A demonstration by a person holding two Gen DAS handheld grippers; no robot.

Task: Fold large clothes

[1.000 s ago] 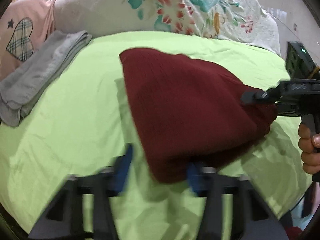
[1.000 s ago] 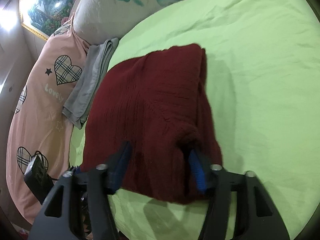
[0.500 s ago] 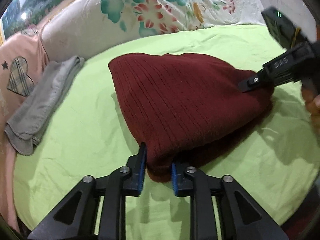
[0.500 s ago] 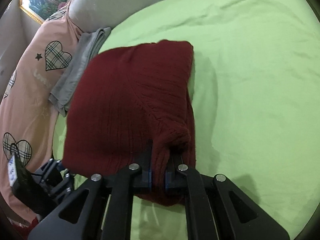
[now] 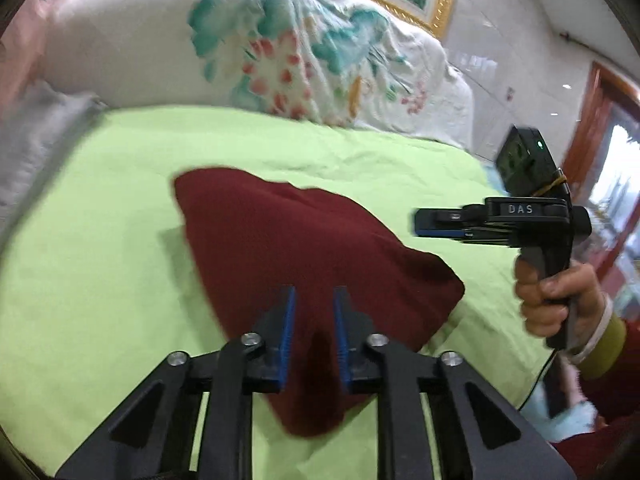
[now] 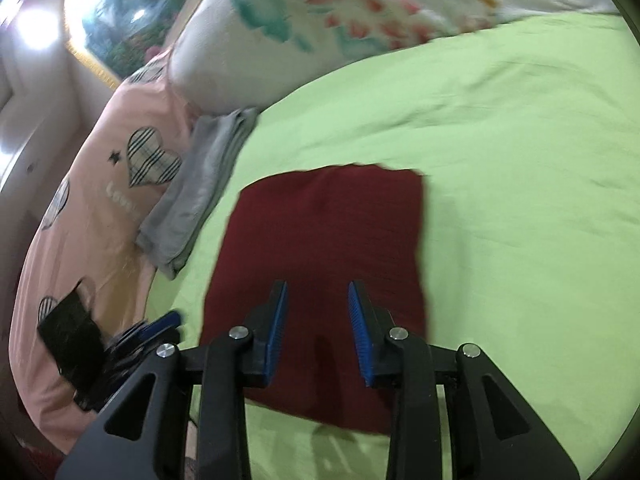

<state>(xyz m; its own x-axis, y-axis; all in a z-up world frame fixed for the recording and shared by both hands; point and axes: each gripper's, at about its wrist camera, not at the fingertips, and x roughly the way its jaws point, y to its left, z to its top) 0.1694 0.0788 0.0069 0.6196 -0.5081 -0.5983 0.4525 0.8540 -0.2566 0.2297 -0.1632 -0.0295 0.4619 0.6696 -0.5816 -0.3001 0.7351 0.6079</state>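
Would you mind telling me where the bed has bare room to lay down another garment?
Bare green sheet lies right of the folded maroon sweater, up to the floral pillow. The sweater's left is crowded: grey folded clothes and the pink quilt border it.

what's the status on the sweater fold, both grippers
Left gripper open, right gripper open, both above the cloth. Dark red knit sweater folded flat on the lime green bedsheet. Folded grey garment alongside, apart, not obstructing.
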